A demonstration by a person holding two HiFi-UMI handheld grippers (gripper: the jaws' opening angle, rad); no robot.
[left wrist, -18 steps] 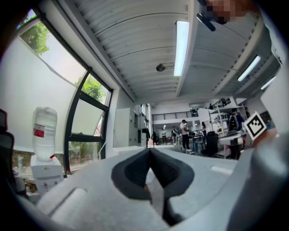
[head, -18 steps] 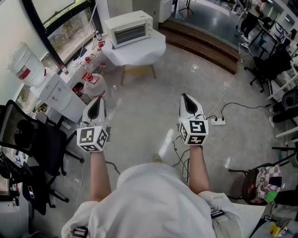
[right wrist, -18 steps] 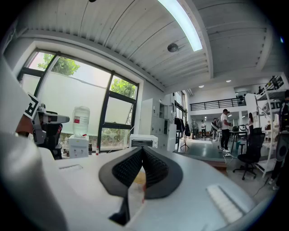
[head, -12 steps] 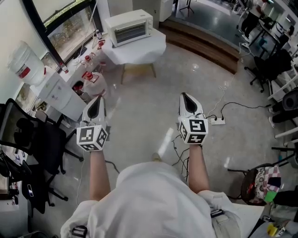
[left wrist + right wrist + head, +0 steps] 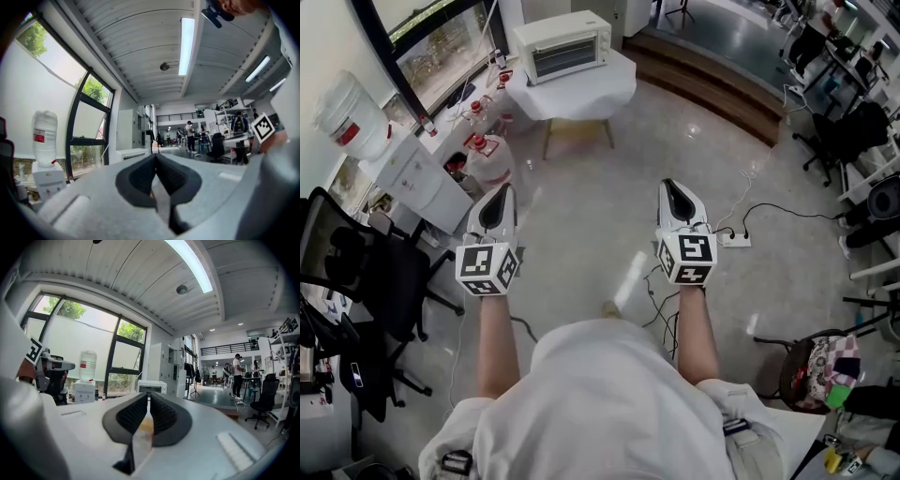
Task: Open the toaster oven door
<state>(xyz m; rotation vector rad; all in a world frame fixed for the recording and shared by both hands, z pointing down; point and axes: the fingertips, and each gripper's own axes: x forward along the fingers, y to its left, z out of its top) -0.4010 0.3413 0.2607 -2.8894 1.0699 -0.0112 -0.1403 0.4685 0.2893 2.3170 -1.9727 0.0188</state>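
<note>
I hold both grippers out level over the pale floor [image 5: 581, 206], one at each side of the middle of the head view, well short of the thing I am after. My left gripper [image 5: 502, 193] has its jaws pressed together with nothing between them; its own view shows the two dark pads meeting in a single seam. My right gripper [image 5: 671, 188] is the same, jaws closed and empty, with only a hairline gap between the ribbed pads in its own view. The toaster oven [image 5: 562, 47] sits far off at the top of the head view, left of centre, on a small counter [image 5: 581, 92] draped in white cloth, and its glass door is shut. In the right gripper view the toaster oven [image 5: 151, 386] shows small, just above the tips of my jaws. A water dispenser with a big bottle [image 5: 345, 120] stands at the upper left, beside a dark-framed window [image 5: 441, 52], and a black office chair [image 5: 370, 272] is at the left edge. A white power strip [image 5: 736, 242] lies on the floor to the right of my right gripper.
</note>
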